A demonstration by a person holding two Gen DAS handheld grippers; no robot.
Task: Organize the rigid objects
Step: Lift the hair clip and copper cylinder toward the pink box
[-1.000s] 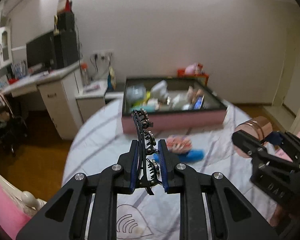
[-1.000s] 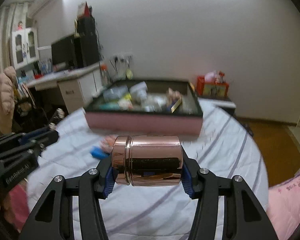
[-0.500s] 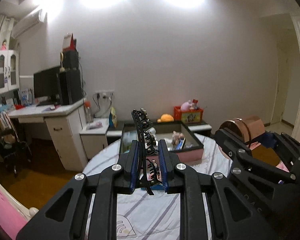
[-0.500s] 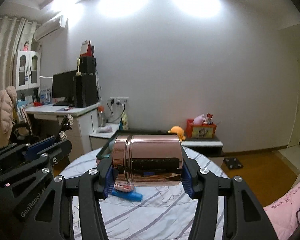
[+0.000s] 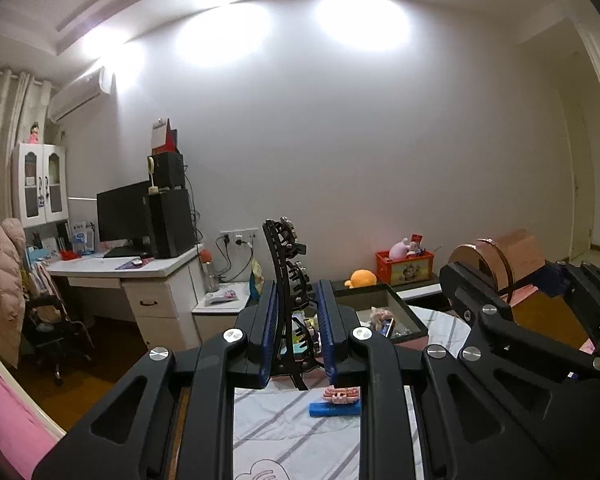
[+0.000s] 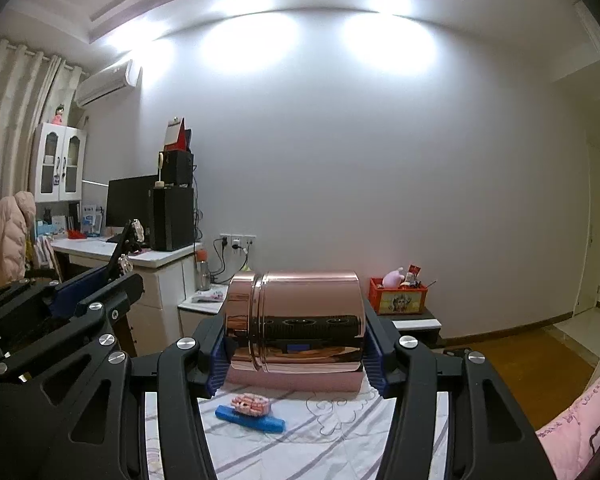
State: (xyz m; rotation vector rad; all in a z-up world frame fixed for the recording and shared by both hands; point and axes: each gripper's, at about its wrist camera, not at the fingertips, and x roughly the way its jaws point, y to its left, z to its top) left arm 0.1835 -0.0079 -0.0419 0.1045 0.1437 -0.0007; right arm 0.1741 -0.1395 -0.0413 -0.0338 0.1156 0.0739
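Note:
My left gripper (image 5: 296,332) is shut on a black curved hair clip (image 5: 288,280) with metal studs, held upright between the blue pads. My right gripper (image 6: 296,340) is shut on a shiny rose-gold cylindrical tin (image 6: 296,316) lying sideways between its pads; the same tin (image 5: 496,256) shows at the right of the left wrist view. Ahead on the striped white cloth stands a pink box (image 5: 408,312) with a dark rim, filled with several items. A blue bar with a pink-and-white toy (image 6: 252,410) on it lies on the cloth below both grippers.
A white desk (image 5: 140,276) with monitor and speakers stands left of the table. A low white stand holds a red toy crate (image 6: 398,300) and an orange plush (image 5: 362,278). A pink padded edge (image 6: 580,428) is at the right, wooden floor beyond.
Both grippers have risen and tilted up toward level, so the wall and ceiling fill the views and the pink box sits lower. Both grips are unchanged.

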